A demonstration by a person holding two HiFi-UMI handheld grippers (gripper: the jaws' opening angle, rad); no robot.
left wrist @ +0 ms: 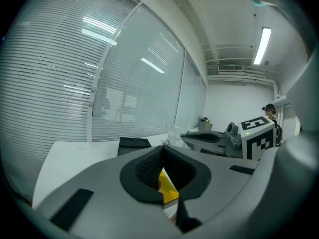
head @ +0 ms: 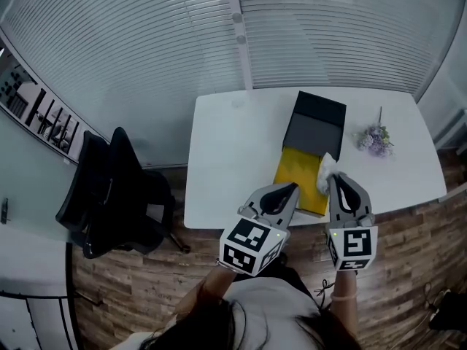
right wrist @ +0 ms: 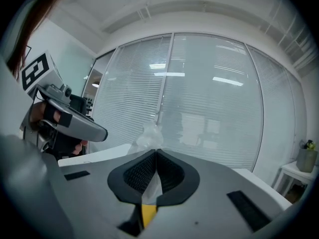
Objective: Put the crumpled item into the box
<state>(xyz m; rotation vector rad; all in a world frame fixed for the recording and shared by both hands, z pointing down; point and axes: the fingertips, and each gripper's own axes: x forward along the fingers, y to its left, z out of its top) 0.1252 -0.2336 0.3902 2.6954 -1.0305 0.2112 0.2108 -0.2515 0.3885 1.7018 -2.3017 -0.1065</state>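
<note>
A black box stands open on the white table point(head: 226, 159), its yellow inside point(head: 298, 172) facing up and its black lid point(head: 315, 122) lying behind it. My right gripper point(head: 334, 178) is shut on a crumpled whitish item point(head: 325, 166) and holds it over the box's right edge. From the right gripper view, the crumpled item point(right wrist: 148, 134) sticks up past the shut jaws. My left gripper point(head: 293, 188) hovers over the box's near edge, shut with nothing in it. The left gripper view shows the crumpled item point(left wrist: 174, 135) and the right gripper point(left wrist: 249, 136) off to the right.
A small bunch of pale purple flowers point(head: 375, 140) lies on the table's right side. A black office chair point(head: 109, 195) stands on the wooden floor left of the table. Window blinds run behind the table's far edge.
</note>
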